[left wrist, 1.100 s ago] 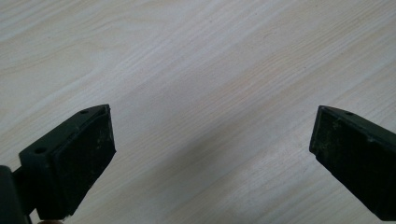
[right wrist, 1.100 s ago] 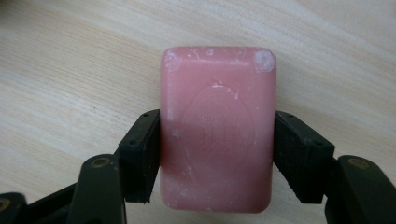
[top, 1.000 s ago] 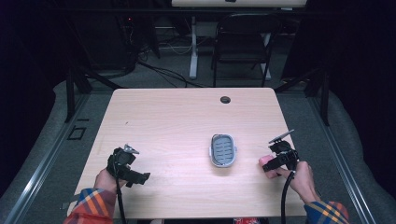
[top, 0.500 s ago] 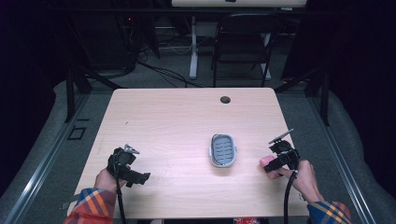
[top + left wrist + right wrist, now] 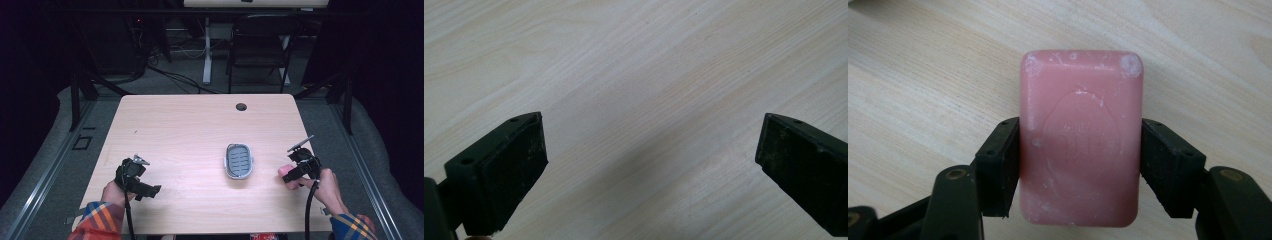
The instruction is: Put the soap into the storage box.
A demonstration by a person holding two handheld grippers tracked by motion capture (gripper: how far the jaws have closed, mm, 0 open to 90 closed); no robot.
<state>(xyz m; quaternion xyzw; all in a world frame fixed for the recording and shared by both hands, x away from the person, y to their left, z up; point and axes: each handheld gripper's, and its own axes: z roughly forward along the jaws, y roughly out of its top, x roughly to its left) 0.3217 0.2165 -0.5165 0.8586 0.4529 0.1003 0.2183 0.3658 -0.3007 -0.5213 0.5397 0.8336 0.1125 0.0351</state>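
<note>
A pink soap bar [image 5: 1080,137] sits clamped between the right tool's [image 5: 299,170] jaws at the tabletop's [image 5: 190,130] near right. A grey soap dish [image 5: 238,161] lies just left. The left tool [image 5: 651,165] gapes wide, empty, near left.

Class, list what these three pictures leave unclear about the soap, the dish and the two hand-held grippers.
- Pink soap, right gripper view: its embossed stamp is too faint to read.
- Soap dish, high view: too small to tell its material.
- Left hand-held gripper, left gripper view: its body is cut off by the bottom edge.
</note>
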